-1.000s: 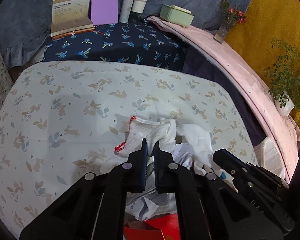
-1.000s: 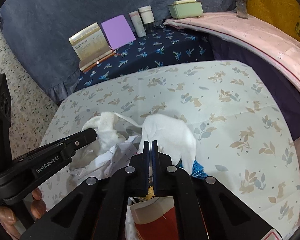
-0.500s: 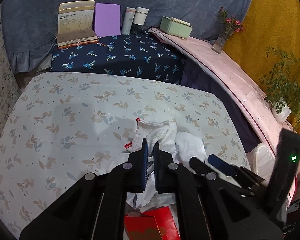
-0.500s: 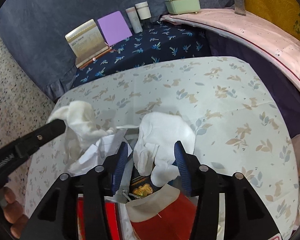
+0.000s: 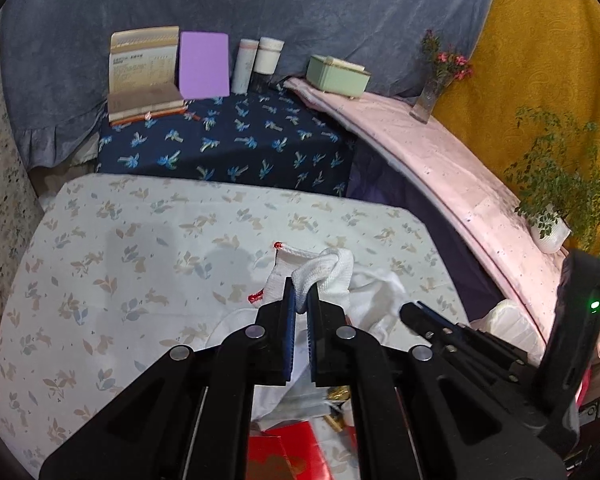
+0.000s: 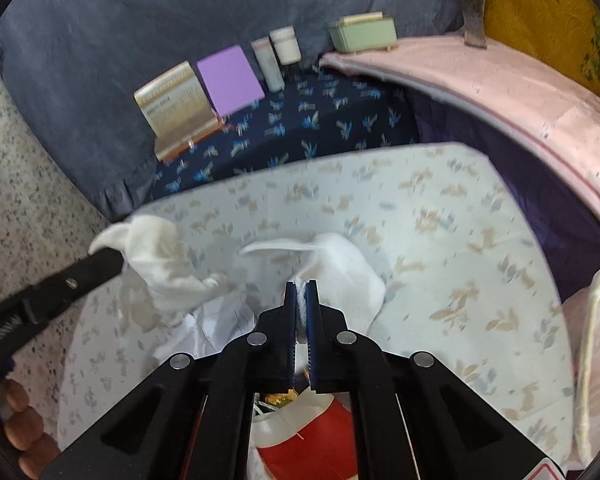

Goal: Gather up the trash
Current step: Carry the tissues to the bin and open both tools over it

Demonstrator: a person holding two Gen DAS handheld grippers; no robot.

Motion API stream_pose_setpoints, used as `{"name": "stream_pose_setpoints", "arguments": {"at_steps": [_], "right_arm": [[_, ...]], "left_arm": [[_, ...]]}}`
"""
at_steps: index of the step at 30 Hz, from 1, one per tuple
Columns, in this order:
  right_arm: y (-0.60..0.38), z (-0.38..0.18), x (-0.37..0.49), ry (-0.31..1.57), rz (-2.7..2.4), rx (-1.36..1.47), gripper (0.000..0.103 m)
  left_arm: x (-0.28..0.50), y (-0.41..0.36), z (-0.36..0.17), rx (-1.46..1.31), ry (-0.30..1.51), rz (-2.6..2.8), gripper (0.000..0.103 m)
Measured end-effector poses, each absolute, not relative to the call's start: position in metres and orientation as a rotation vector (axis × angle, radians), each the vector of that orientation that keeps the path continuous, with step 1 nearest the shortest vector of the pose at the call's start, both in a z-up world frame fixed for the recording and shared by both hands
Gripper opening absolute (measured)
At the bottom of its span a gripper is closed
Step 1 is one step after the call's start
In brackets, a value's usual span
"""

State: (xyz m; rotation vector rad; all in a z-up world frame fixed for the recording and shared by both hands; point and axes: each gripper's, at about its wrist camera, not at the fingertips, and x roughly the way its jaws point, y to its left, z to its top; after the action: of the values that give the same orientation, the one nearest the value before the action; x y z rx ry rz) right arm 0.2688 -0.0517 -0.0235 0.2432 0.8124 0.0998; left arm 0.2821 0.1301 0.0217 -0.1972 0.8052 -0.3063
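My left gripper (image 5: 301,300) is shut on a white knitted glove with red trim (image 5: 324,268), held above the leaf-print tablecloth (image 5: 140,264). In the right wrist view the same glove (image 6: 160,264) hangs from the left gripper (image 6: 116,258) at the left. My right gripper (image 6: 301,286) has its jaws closing, and the pads pinch a fold of a second white cloth (image 6: 340,268). It also shows from the left wrist (image 5: 410,310). Under both grippers lie crumpled white paper (image 6: 216,320) and red packaging (image 6: 312,436).
At the back, on dark blue cloth, stand a beige booklet (image 5: 144,68), a purple box (image 5: 204,66), two white bottles (image 5: 260,60) and a green box (image 5: 336,74). A pink-covered ledge (image 5: 440,168) carries a vase (image 5: 430,96) and a potted plant (image 5: 552,224). Speckled floor lies left.
Both grippers have risen, and the glove has risen with the left one. The right gripper opened around the second white cloth, then closed on it.
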Motion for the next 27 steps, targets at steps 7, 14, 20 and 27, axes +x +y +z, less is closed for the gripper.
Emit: {"name": "stream_pose_setpoints", "arguments": {"at_steps": [7,14,20,27], "right_arm": [[-0.079,0.045,0.238,0.670,0.095,0.248,0.005],[-0.127,0.087,0.201,0.580,0.038,0.254,0.005],[-0.185,0.101,0.164,0.538,-0.057,0.275,0.005],[-0.255,0.096,0.122,0.541,-0.192,0.295,0.005]], "left_arm": [[0.266,0.099,0.069,-0.188,0.737,-0.358,0.005],[0.240,0.047,0.100,-0.172,0.704,-0.442,0.005],[0.220,-0.009,0.105,-0.159,0.724,-0.537,0.005],[0.193,-0.087,0.098,-0.125,0.770,-0.657,0.005]]}}
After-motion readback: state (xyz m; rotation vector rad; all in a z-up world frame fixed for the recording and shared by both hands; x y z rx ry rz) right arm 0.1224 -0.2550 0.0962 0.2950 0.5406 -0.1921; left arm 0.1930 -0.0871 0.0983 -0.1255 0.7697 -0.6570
